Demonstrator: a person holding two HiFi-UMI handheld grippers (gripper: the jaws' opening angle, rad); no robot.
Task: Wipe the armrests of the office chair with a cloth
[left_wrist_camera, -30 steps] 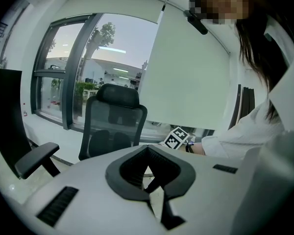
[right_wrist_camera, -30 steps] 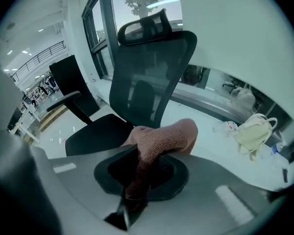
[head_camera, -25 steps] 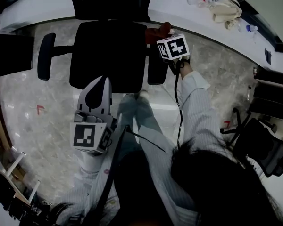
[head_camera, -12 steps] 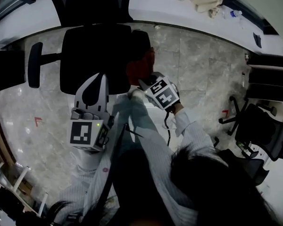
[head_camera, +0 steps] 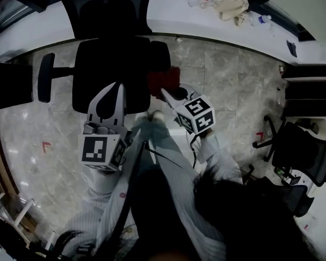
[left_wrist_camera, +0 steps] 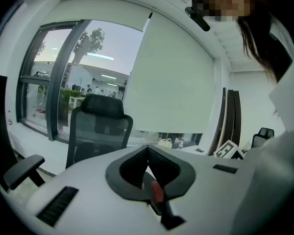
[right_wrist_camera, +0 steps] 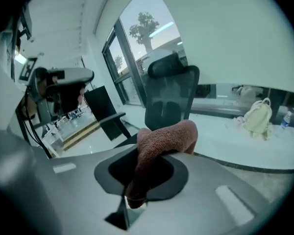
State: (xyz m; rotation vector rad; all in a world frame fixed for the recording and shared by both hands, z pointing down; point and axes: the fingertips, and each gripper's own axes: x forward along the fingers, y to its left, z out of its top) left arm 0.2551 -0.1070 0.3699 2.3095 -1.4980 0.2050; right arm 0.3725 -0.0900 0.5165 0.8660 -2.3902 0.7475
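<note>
The black office chair (head_camera: 113, 69) stands in front of me, its left armrest (head_camera: 45, 77) out to the side and its right armrest (head_camera: 160, 55) beside the seat. My right gripper (head_camera: 167, 93) is shut on a reddish-brown cloth (head_camera: 164, 80), held just on my side of the right armrest. In the right gripper view the cloth (right_wrist_camera: 165, 137) bulges out of the right gripper (right_wrist_camera: 146, 155), with the chair (right_wrist_camera: 170, 98) beyond. My left gripper (head_camera: 117, 87) hovers over the seat's front edge, shut and empty; its jaws meet at the tips of the left gripper (left_wrist_camera: 148, 150).
A long white counter (head_camera: 179, 10) runs behind the chair, with a cream bag (head_camera: 228, 3) on it. A second black chair (head_camera: 304, 156) stands at the right. A dark desk edge (head_camera: 8, 83) is at the left. The floor (head_camera: 228, 80) is grey stone tile.
My right gripper has drawn back along the right armrest from its far end toward me, carrying the cloth. The left gripper has stayed over the seat front.
</note>
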